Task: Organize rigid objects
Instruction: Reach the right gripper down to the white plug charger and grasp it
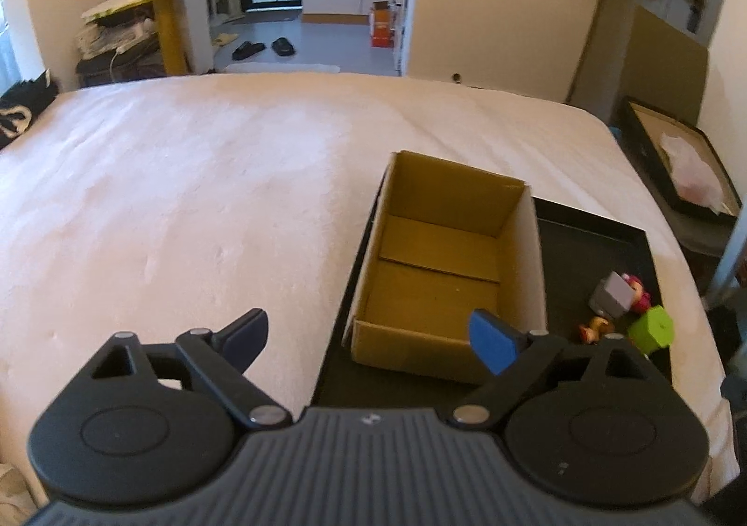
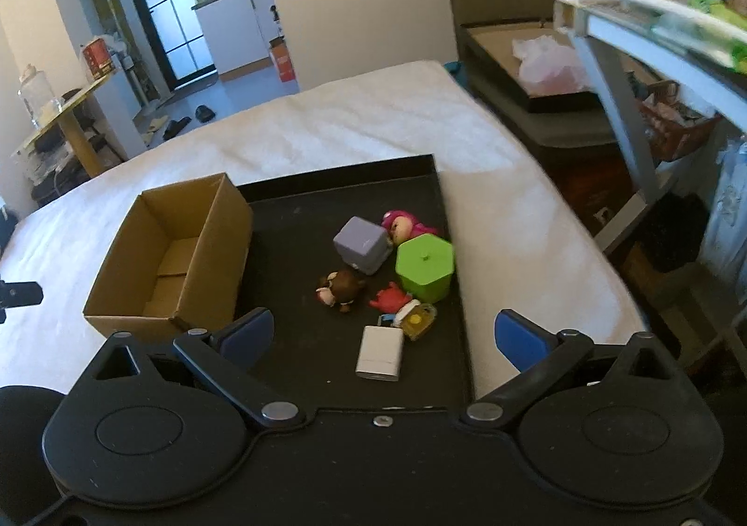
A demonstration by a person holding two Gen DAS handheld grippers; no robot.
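Looks like the very start of sorting; cardboard box sits empty on the left part of the black tray, which lies on the white bed; all small items are loose on the tray to the right of the box, none inside it yet; cluster holds a grey cube touching a pink doll, a green hexagonal container just beside both, a brown figure, a red toy, a small yellow-and-blue piece and a white rectangular block nearest the camera; right gripper hovers above the near end of the tray, jaws spread wide, holding nothing, touching nothing; white block lies roughly between its fingers but below them; left gripper hangs over the near edge of the box, jaws also wide apart and empty, right finger over the box's near wall, contact unclear; next move probably calls for the right gripper to drop onto one item, likely the white block, close on its narrow sides, then carry it left into the box.
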